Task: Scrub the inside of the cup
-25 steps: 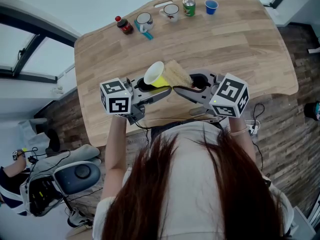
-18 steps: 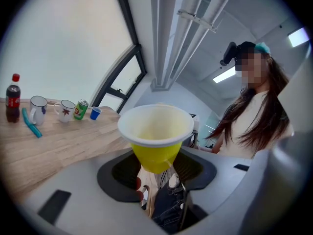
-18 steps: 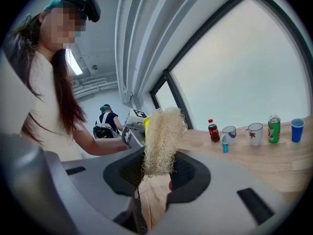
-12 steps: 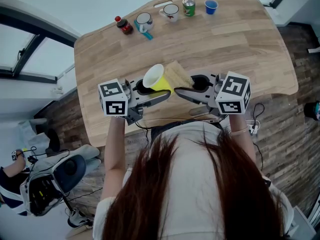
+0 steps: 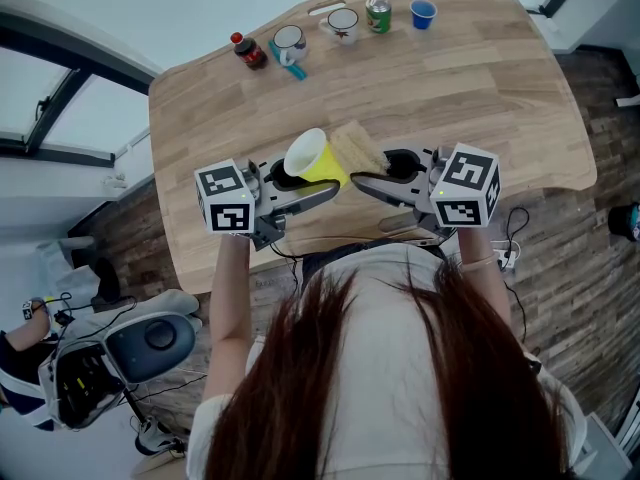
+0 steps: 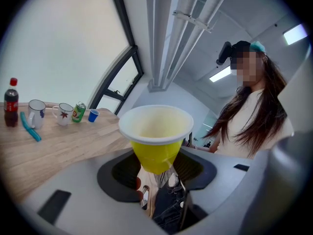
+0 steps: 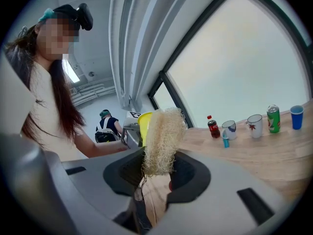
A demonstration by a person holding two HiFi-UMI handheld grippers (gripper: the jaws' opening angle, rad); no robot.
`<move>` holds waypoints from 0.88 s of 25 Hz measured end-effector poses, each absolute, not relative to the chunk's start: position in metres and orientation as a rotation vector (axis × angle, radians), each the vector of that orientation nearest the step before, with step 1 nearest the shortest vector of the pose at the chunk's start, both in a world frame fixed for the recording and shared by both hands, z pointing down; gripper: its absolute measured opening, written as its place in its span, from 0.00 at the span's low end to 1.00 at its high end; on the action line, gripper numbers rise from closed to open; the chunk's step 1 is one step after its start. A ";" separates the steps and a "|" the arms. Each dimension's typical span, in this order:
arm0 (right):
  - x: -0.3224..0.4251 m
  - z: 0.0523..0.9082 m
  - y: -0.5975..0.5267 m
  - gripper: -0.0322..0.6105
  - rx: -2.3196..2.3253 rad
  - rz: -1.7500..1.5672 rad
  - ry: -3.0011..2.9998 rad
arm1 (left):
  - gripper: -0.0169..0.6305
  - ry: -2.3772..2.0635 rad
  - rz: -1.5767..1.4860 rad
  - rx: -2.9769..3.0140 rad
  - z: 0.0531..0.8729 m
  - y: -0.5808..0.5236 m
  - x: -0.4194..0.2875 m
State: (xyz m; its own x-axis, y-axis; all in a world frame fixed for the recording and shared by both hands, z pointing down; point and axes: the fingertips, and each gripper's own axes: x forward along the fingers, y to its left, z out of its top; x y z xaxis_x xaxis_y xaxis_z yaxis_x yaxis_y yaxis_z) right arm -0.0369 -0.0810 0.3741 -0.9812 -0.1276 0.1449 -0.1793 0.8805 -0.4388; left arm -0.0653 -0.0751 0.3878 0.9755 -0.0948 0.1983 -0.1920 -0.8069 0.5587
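Note:
A yellow paper cup (image 5: pixel 313 159) with a white inside is held over the table's near edge, my left gripper (image 5: pixel 300 176) shut on its lower part. In the left gripper view the cup (image 6: pixel 156 137) stands upright between the jaws, its mouth open upward. My right gripper (image 5: pixel 385 173) is shut on a tan loofah scrubber (image 5: pixel 355 148) that rests against the cup's right side, outside the cup. In the right gripper view the loofah (image 7: pixel 161 142) rises from the jaws with the cup's rim (image 7: pixel 143 121) just behind it.
Along the wooden table's (image 5: pixel 480 88) far edge stand a cola bottle (image 5: pixel 247 50), a white mug (image 5: pixel 288 40) with a teal brush (image 5: pixel 296 70), a second mug (image 5: pixel 342 23), a green can (image 5: pixel 378 13) and a small blue cup (image 5: pixel 423 13). An office chair (image 5: pixel 150 348) sits lower left.
The right gripper has rolled, its marker cube showing a different face. The cup and loofah have shifted slightly left. Both grips are unchanged.

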 end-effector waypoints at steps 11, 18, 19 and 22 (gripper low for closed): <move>-0.032 0.388 -0.089 0.25 0.376 0.675 -2.887 | 0.36 -0.357 0.347 2.532 0.404 -0.086 -0.073; -0.028 0.392 -0.094 0.25 0.452 0.674 -2.860 | 0.36 -0.434 0.416 2.524 0.414 -0.090 -0.078; -0.026 0.392 -0.093 0.25 0.461 0.672 -2.859 | 0.36 -0.444 0.421 2.524 0.414 -0.089 -0.078; -0.024 0.393 -0.093 0.25 0.489 0.669 -2.852 | 0.36 -0.471 0.435 2.524 0.416 -0.090 -0.080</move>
State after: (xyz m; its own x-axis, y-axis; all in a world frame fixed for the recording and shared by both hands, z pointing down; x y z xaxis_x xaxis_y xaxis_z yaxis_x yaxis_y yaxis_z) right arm -0.0243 -0.0926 0.3928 -0.9315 -0.2752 0.2378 -0.3523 0.8455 -0.4012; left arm -0.0800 -0.0897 0.4161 0.8873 -0.2405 0.3936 -0.4114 -0.7985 0.4396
